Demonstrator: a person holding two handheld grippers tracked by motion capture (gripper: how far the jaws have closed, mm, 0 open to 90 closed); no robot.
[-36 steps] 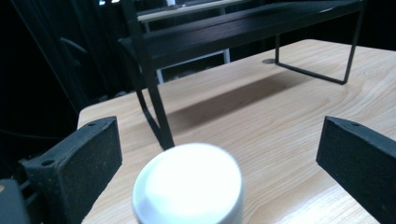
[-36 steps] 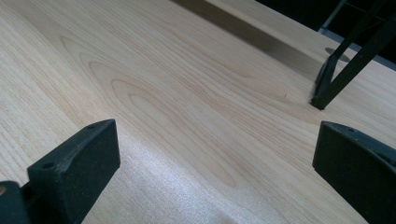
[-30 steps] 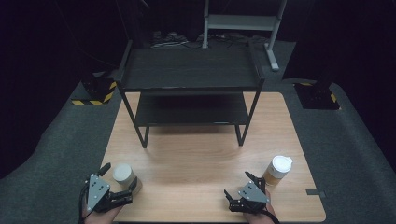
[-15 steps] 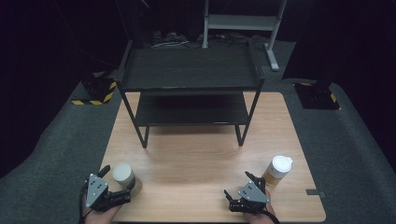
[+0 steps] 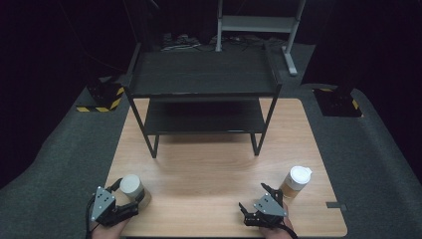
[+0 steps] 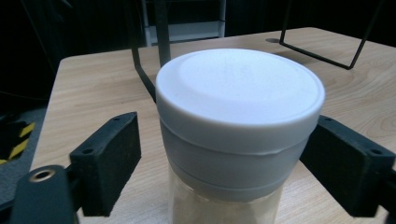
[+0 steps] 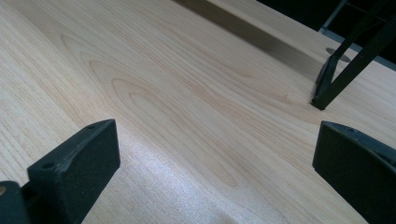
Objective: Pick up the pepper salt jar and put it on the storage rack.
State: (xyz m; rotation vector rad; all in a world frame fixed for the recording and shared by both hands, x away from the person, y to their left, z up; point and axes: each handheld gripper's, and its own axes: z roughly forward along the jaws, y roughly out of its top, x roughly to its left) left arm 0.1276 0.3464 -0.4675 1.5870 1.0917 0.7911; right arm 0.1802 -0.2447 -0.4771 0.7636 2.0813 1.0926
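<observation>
- Left gripper (image 5: 130, 195) at the near left corner of the table (image 5: 214, 164), well in front of the rack's (image 5: 201, 82) left legs.
- Jaws just been closing, set at a middling width around the jar (image 5: 131, 187), which stands upright between them.
- In the left gripper view, right pad touching or nearly touching the jar (image 6: 238, 140) just below its white lid (image 6: 240, 93); left pad (image 6: 109, 156) apart from it, a strip of table showing in the gap; not yet a grip.
- Jar itself on the table, near the left edge, in front of the rack and well apart from it.
- Right gripper (image 5: 255, 198) near the front edge, in front of the rack's right legs and well apart from them.
- Jaws spread wide, nothing but bare wood between the pads (image 7: 79, 163); one rack foot (image 7: 322, 100) beyond them.
- Bottle (image 5: 296, 181) with a white cap upright just right of the right gripper, in front of the rack's right side; not touched.
</observation>
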